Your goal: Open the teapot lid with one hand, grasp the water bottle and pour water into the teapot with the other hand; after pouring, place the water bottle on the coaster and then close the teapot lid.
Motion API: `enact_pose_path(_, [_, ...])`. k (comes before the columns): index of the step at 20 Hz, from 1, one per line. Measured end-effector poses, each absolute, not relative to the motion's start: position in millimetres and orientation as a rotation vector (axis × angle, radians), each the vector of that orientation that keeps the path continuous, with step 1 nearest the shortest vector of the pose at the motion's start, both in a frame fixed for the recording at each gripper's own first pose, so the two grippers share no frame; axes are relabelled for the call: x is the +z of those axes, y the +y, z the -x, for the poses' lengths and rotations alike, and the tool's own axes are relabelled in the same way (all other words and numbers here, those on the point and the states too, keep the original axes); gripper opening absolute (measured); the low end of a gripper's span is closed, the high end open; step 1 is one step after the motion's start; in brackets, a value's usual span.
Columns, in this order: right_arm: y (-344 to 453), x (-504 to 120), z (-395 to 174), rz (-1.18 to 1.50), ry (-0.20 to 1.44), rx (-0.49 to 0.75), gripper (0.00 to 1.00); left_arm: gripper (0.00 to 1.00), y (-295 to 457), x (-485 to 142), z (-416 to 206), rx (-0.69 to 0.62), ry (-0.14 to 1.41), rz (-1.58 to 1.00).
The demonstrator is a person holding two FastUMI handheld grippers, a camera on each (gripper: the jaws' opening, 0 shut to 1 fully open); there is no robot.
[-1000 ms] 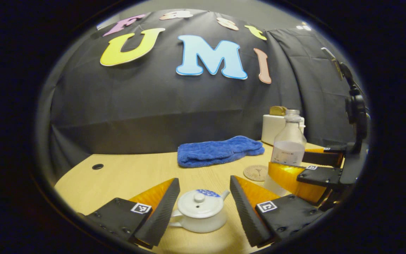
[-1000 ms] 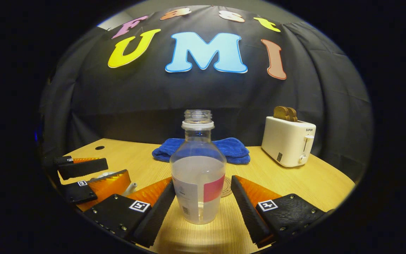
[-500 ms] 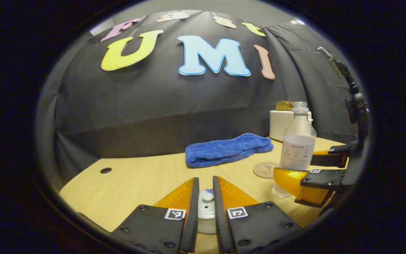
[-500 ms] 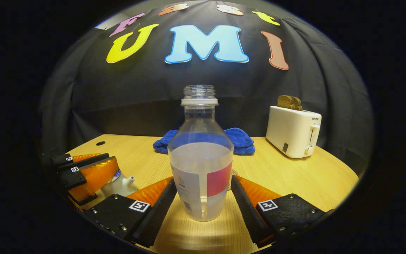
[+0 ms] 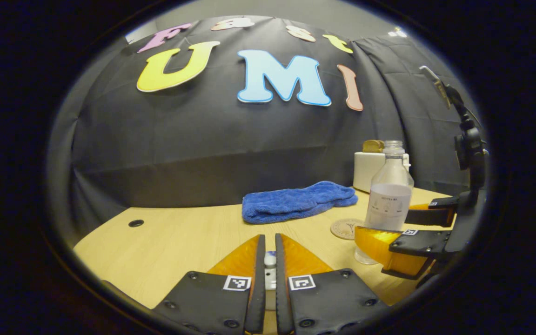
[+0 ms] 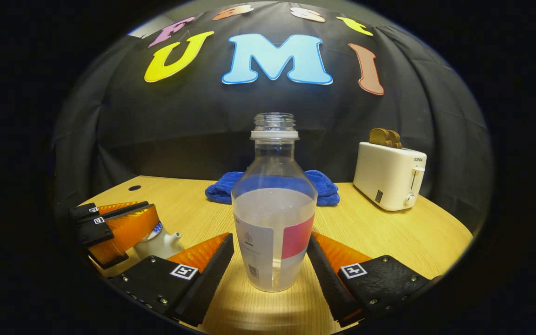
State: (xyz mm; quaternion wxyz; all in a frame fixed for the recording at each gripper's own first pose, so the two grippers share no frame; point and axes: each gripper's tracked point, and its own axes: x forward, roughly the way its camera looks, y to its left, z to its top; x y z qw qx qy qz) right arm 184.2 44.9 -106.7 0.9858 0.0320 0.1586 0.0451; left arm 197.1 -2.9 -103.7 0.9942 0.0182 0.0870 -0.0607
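Note:
My left gripper (image 5: 270, 239) is shut on the knob of the white teapot's lid (image 5: 270, 259); the fingers hide most of the pot. In the right gripper view the teapot (image 6: 158, 243) stands at the left on the wooden table (image 6: 389, 242), spout pointing right, with the left gripper (image 6: 149, 216) over it. Whether the lid sits on the pot or is raised is unclear. The uncapped water bottle (image 6: 274, 218), about half full, stands upright between the fingers of my right gripper (image 6: 270, 239), which is open around its lower part. The round coaster (image 5: 346, 229) lies just beyond the bottle (image 5: 389, 200).
A blue towel (image 5: 298, 201) lies at the back of the table. A white toaster (image 6: 389, 181) with toast in it stands at the back right. A small round hole (image 5: 136, 223) is in the table's far left.
My left gripper went from open astride the teapot to shut on the lid knob. The right gripper moved forward, so the bottle now sits deeper between its fingers.

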Motion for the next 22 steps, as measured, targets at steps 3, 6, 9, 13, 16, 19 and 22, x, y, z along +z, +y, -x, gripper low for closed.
enact_pose_path(3, [45, -109, -183, -0.068, 0.324, 0.092, 0.96, 0.18, -1, -97, -196, -0.119, 0.156, -0.017])
enact_pose_path(6, [45, -107, -184, -0.070, 0.320, 0.095, 0.95, 0.18, -1, -87, -193, -0.118, 0.128, -0.006])
enact_pose_path(9, [46, -106, -182, -0.055, 0.307, 0.091, 0.96, 0.16, 0, -73, -189, -0.119, 0.098, 0.007])
enact_pose_path(13, [46, -106, -182, -0.064, 0.303, 0.097, 0.96, 0.13, 10, -58, -182, -0.105, 0.057, 0.008])
enact_pose_path(16, [45, -104, -182, -0.052, 0.294, 0.088, 0.96, 0.16, 22, -50, -179, -0.082, 0.037, -0.008])
enact_pose_path(19, [44, -104, -181, -0.055, 0.283, 0.082, 0.96, 0.15, 34, -46, -174, -0.074, 0.042, -0.032])
enact_pose_path(22, [43, -105, -183, -0.069, 0.284, 0.076, 0.96, 0.17, 60, -45, -164, -0.046, 0.052, -0.057])
